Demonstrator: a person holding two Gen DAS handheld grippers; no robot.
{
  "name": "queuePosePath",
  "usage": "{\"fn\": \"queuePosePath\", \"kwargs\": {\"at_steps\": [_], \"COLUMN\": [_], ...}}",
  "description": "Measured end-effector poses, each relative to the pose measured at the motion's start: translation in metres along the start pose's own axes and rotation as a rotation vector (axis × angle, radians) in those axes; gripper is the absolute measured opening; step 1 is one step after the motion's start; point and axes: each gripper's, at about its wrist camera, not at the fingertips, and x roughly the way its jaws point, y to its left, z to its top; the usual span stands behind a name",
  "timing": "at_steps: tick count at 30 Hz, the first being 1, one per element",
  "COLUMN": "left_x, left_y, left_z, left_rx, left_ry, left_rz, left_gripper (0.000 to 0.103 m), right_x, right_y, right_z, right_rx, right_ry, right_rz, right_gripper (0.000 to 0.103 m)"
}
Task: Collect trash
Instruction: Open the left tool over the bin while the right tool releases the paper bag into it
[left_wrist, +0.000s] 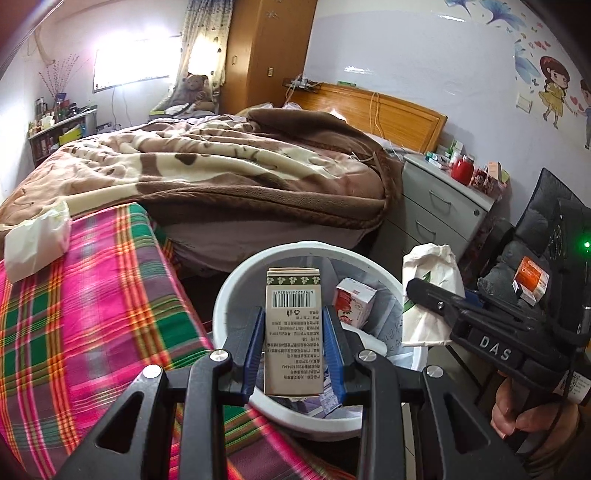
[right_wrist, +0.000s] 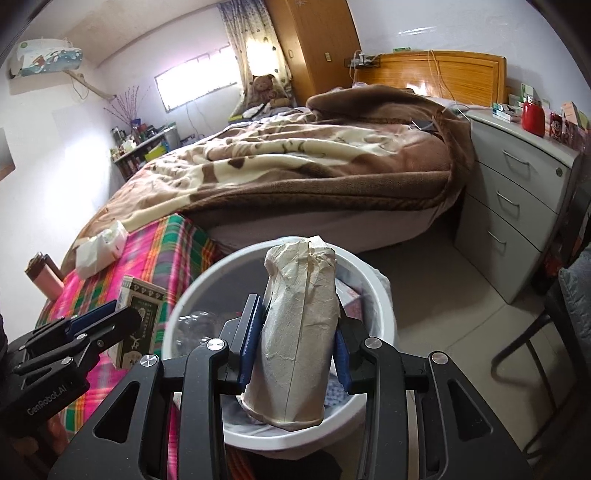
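I see the bed (left_wrist: 229, 162) filling the back of the room under a brown and cream blanket (right_wrist: 295, 162), with its wooden headboard (left_wrist: 391, 114) against the wall and a grey drawer unit (right_wrist: 517, 192) just beside it. Nearer to me a pink and green plaid cloth (left_wrist: 85, 317) covers a lower surface, and a crumpled white bag (left_wrist: 37, 240) lies near its far edge, touching the blanket's hem.

The white trash bin (left_wrist: 236, 291) stands on the floor just beside the plaid cloth's right edge. Inside it I see a small red and white carton (left_wrist: 352, 301) against the far wall.

My left tool (left_wrist: 294, 347) is clamped on a tall beige box (left_wrist: 293, 328), barcode face towards the camera, held upright over the bin's opening; both blue pads (left_wrist: 255, 350) press its long sides. In the right wrist view that box hangs over the bin's left rim, above the cloth's edge.

My right tool (right_wrist: 295, 350) is clamped on a crumpled cream paper bag (right_wrist: 295, 332), held upright over the bin's mouth, its pads squeezing the sides inward. From the left wrist view the bag sits at the bin's right rim.
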Motion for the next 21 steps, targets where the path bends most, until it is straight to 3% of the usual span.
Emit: {"fn": "queuePosePath", "kwargs": {"at_steps": [9,11,13,21], "left_x": [0.018,0.019,0.019,0.009], "left_y": [-0.012,-0.011,-0.01,-0.005], "left_z": [0.001,0.001,0.001,-0.002], "left_rx": [0.009,0.005,0.001,-0.004], "left_ry": [0.028,0.032,0.034,0.021], "left_rz": [-0.01,-0.012,-0.005,0.009], "left_gripper": [0.034,0.039,0.059,0.066], "right_x": [0.014,0.012,0.012,0.008], "right_y": [-0.007,-0.008,-0.008,-0.006], "right_z": [-0.004,-0.005,-0.004,-0.003], "right_rx": [-0.029,-0.031,-0.033,-0.025], "right_ry": [0.061,0.056,0.055,0.04], "right_rz": [-0.003,0.005,0.009,0.002], "right_gripper": [0.041,0.045,0.054,0.058]}}
